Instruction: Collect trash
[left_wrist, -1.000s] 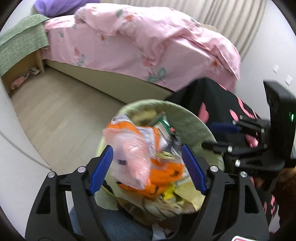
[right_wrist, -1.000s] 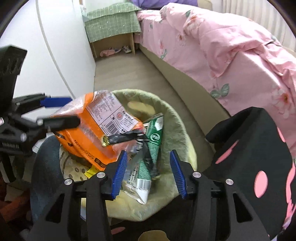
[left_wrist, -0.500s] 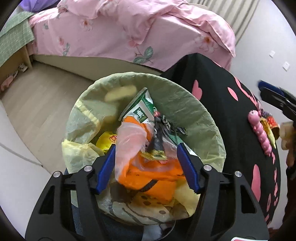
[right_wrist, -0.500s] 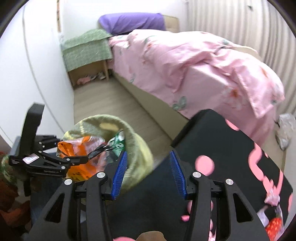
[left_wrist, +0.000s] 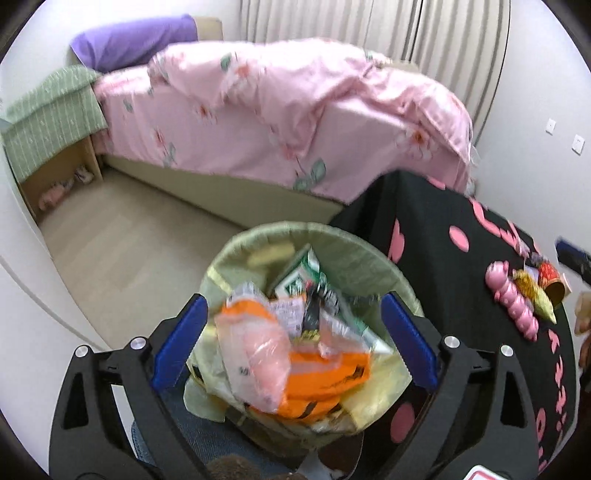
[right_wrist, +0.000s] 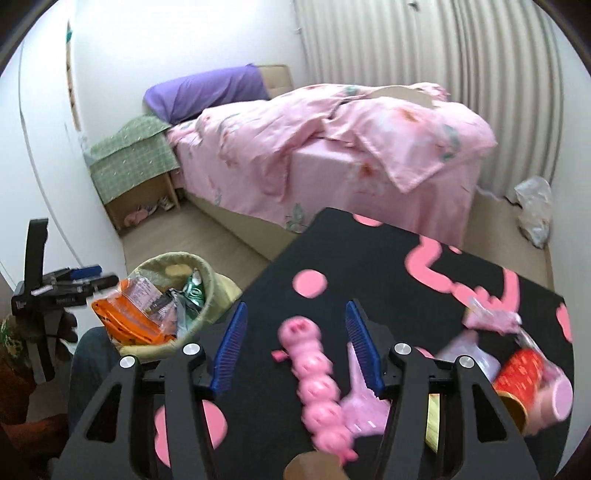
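Since the earlier frame, the right hand-held gripper (right_wrist: 295, 341) has swung from the bin to the black worktop (right_wrist: 388, 258) with pink shapes. Its jaws have just been opening and stand apart above a pink segmented toy (right_wrist: 317, 380), not touching it. Left of the worktop, the lined bin (left_wrist: 343, 240) holds wrappers and an orange bag (left_wrist: 321, 384). The left hand-held gripper (left_wrist: 291, 343) hovers over it; its jaws have just been opening and hold nothing.

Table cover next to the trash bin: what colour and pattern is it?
The table cover is black with pink dots and shapes, clearest in the right wrist view.
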